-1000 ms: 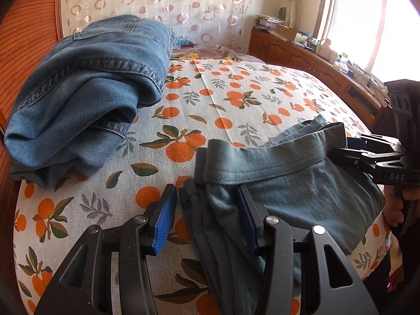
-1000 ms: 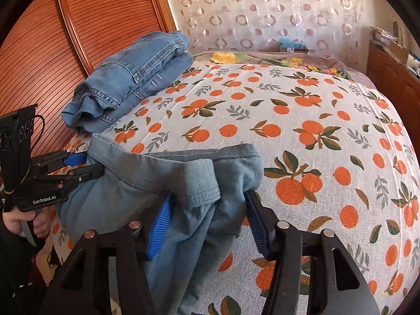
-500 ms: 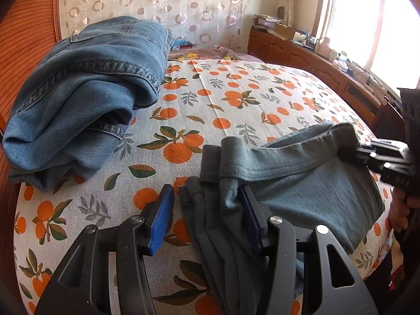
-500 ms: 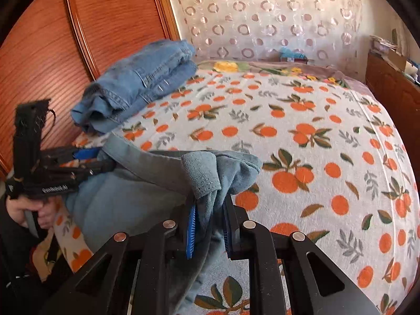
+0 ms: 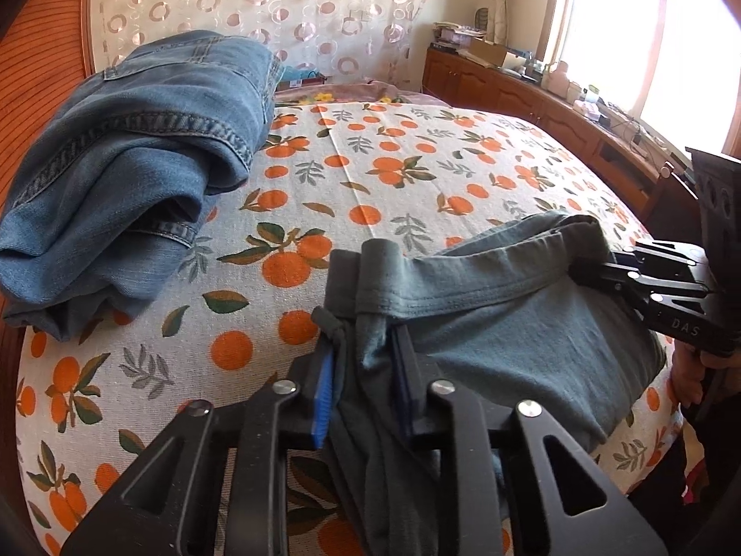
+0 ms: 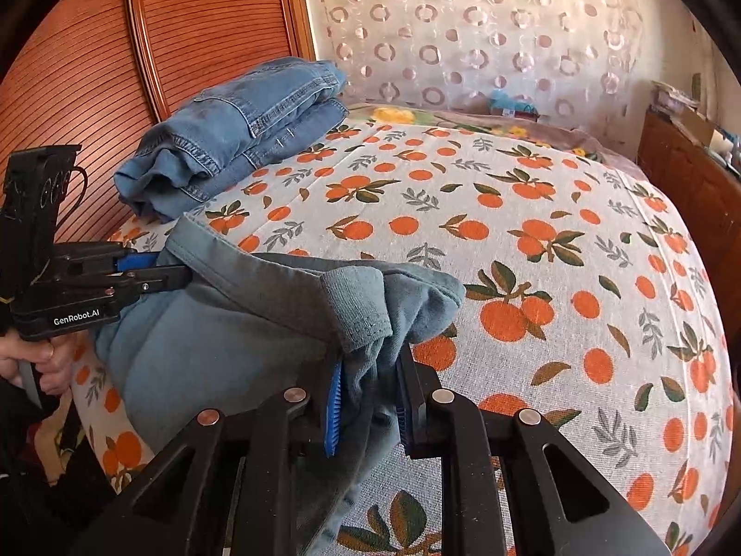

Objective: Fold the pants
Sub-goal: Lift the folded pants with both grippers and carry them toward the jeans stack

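Note:
Grey-green pants (image 5: pixel 500 324) lie at the near edge of the bed, the waistband stretched between my two grippers. My left gripper (image 5: pixel 363 380) is shut on one end of the waistband; it also shows in the right wrist view (image 6: pixel 157 268). My right gripper (image 6: pixel 368 398) is shut on the other end of the pants (image 6: pixel 222 338); it also shows in the left wrist view (image 5: pixel 597 268). The rest of the pants hangs over the bed's edge below me.
Folded blue jeans (image 5: pixel 125 171) (image 6: pixel 241 134) lie on the orange-print bedspread (image 5: pixel 393 176) by the wooden headboard (image 6: pixel 92 69). A curtain (image 6: pixel 463 23) hangs behind. A wooden cabinet (image 5: pixel 532 97) runs under the window on the right.
My left gripper has closed on the waistband; it was open a second ago. My right gripper closed on its end half a second ago. The waistband is now stretched tighter between them.

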`<state>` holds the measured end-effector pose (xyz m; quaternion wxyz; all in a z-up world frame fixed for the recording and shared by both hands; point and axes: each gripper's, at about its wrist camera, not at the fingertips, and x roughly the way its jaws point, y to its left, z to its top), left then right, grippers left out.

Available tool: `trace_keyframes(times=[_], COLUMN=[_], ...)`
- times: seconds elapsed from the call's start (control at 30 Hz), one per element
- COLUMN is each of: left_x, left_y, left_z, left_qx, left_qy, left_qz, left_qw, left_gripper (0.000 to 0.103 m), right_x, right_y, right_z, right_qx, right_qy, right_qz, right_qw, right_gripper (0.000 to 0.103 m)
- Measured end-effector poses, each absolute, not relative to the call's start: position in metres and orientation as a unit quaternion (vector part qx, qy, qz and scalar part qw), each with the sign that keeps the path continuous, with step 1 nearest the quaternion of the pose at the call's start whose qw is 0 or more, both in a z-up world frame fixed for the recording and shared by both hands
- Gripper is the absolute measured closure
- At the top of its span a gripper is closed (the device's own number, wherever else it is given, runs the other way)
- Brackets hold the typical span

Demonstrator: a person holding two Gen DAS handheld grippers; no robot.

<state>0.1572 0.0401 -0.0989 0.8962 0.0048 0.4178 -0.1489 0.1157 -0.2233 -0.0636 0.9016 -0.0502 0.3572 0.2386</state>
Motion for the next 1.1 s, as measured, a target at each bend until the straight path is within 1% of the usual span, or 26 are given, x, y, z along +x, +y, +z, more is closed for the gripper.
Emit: trace_keyframes(times=[0.13, 0.33, 0.5, 0.6, 0.7, 0.83, 1.1], left_x=[0.153, 0.146, 0.135, 0.128, 0.125, 0.129, 0.155], left_y=[0.041, 0.041, 0.041, 0.044, 0.053, 0.07, 0.103], left_z=[-0.098, -0.093, -0.075, -0.057, -0.036, -0.01, 0.029], left_qx=[-0.001, -0.01, -0.02, -0.027, -0.035, -0.034, -0.036], left_qy=[0.413, 0.402, 0.378, 0.353, 0.323, 0.293, 0.26], left_qz=[-0.151, -0.157, -0.163, -0.167, -0.16, -0.169, -0.142], left_qw=[0.898, 0.902, 0.911, 0.92, 0.932, 0.94, 0.954], left_gripper=[0.088, 0.089, 0.09, 0.09, 0.09, 0.09, 0.09], right_x=[0.12, 0.125, 0.12, 0.117, 0.118, 0.13, 0.172], right_y=[-0.227, -0.229, -0.227, -0.225, -0.216, -0.202, -0.168], right_z=[-0.064, -0.065, -0.057, -0.031, 0.002, 0.039, 0.073], right_qx=[-0.041, -0.027, -0.031, -0.029, -0.058, -0.079, -0.102], right_qy=[0.361, 0.369, 0.355, 0.324, 0.285, 0.251, 0.227], right_qz=[0.241, 0.245, 0.247, 0.264, 0.262, 0.274, 0.293], right_qw=[0.9, 0.896, 0.901, 0.908, 0.92, 0.925, 0.923], right_gripper=[0.082, 0.08, 0.086, 0.086, 0.086, 0.086, 0.086])
